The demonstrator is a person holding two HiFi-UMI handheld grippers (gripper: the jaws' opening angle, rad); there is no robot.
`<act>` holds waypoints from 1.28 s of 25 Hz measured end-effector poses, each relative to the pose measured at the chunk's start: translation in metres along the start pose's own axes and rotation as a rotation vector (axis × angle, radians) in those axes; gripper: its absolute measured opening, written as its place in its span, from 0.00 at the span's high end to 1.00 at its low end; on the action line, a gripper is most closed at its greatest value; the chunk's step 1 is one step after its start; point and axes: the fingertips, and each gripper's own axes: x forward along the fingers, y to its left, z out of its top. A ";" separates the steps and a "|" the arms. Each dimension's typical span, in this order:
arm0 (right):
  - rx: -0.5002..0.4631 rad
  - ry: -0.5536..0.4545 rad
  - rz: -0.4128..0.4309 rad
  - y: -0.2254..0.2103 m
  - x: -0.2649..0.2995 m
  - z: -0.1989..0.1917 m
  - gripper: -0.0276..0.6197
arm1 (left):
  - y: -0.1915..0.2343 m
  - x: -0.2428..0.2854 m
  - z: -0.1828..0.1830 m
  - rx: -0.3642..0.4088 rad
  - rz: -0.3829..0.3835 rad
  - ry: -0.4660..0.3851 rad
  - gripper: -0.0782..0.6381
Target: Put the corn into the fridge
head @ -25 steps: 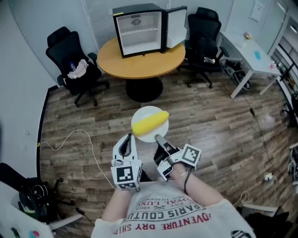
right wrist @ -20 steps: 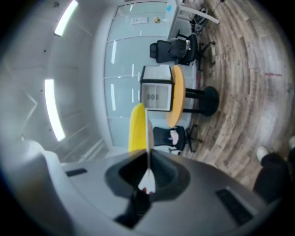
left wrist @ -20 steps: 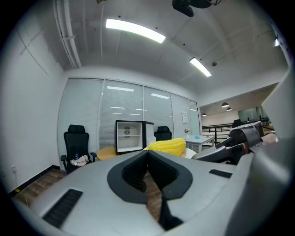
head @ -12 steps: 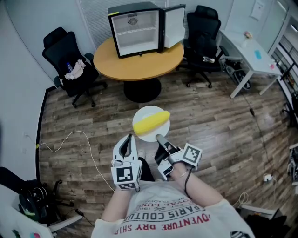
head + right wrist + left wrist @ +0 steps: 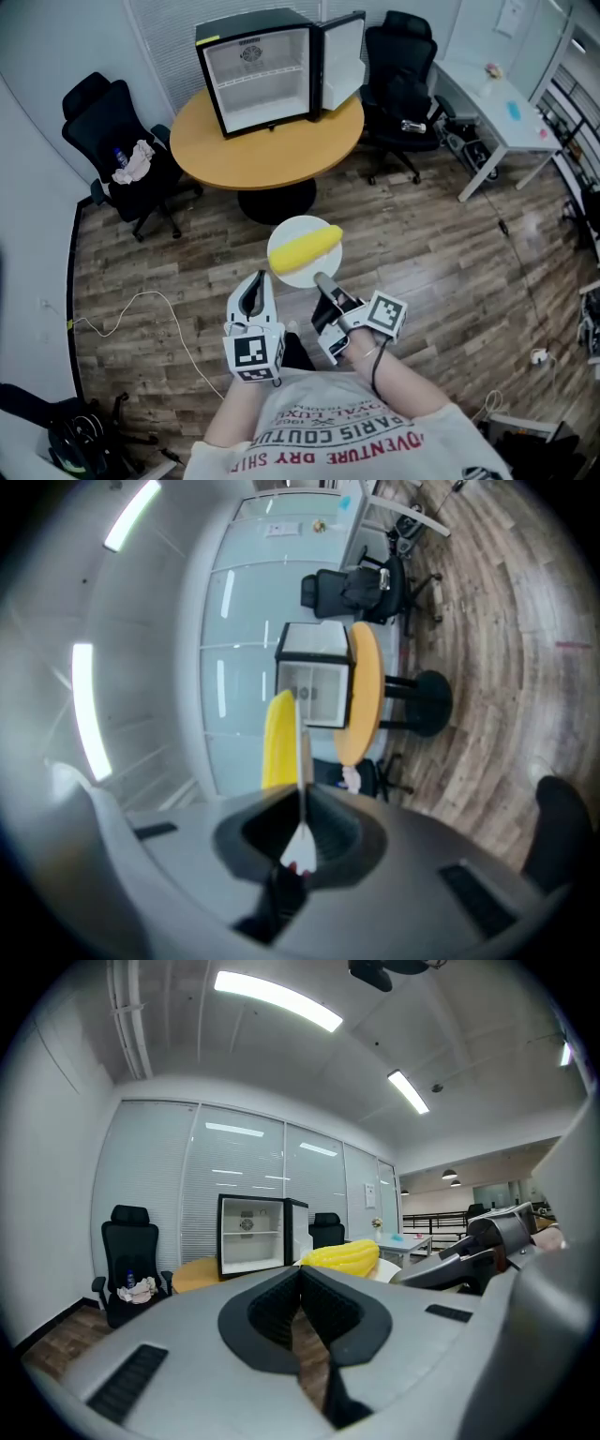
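A yellow corn cob (image 5: 305,246) lies on a white plate (image 5: 292,273) carried above the wooden floor. My right gripper (image 5: 322,278) is shut on the plate's near rim. In the right gripper view the plate (image 5: 303,761) shows edge-on between the jaws, with the corn (image 5: 278,742) beside it. To the plate's left, my left gripper (image 5: 260,278) is shut with nothing in it; its jaws (image 5: 300,1274) meet, and the corn (image 5: 342,1255) shows past them. The small black fridge (image 5: 258,70) stands ahead on a round wooden table (image 5: 272,141), its door (image 5: 342,58) swung open to the right.
Black office chairs stand left (image 5: 103,131) and right (image 5: 398,75) of the table; the left one holds a bottle and cloth. A white desk (image 5: 502,103) sits at the far right. A white cable (image 5: 159,300) trails on the floor at left.
The table and fridge have drawn nearer and shifted left in the head view. Both grippers and the plate with the corn keep the same pose relative to the person.
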 end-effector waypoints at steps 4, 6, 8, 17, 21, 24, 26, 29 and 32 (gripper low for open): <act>-0.006 -0.030 -0.002 0.007 0.051 0.028 0.90 | 0.028 0.054 0.011 -0.002 -0.034 -0.004 0.84; -0.010 -0.045 -0.001 0.011 0.079 0.042 0.90 | 0.046 0.081 0.017 0.003 -0.045 -0.011 0.84; -0.013 -0.057 0.003 0.016 0.106 0.053 0.90 | 0.065 0.106 0.024 0.003 -0.052 -0.019 0.84; -0.015 -0.090 0.020 0.027 0.204 0.091 0.90 | 0.133 0.185 0.037 0.010 -0.063 -0.029 0.84; -0.009 -0.085 0.006 0.026 0.231 0.103 0.90 | 0.151 0.207 0.036 -0.001 -0.055 -0.020 0.84; 0.000 -0.075 -0.008 0.021 0.248 0.112 0.90 | 0.160 0.224 0.030 -0.010 -0.046 -0.005 0.84; 0.006 -0.062 -0.013 0.017 0.260 0.119 0.90 | 0.165 0.237 0.026 -0.014 -0.034 0.006 0.84; 0.007 -0.037 -0.023 0.010 0.279 0.135 0.90 | 0.170 0.259 0.025 -0.010 -0.015 0.006 0.84; 0.008 -0.004 -0.019 0.006 0.303 0.157 0.90 | 0.174 0.287 0.027 -0.003 0.013 0.003 0.84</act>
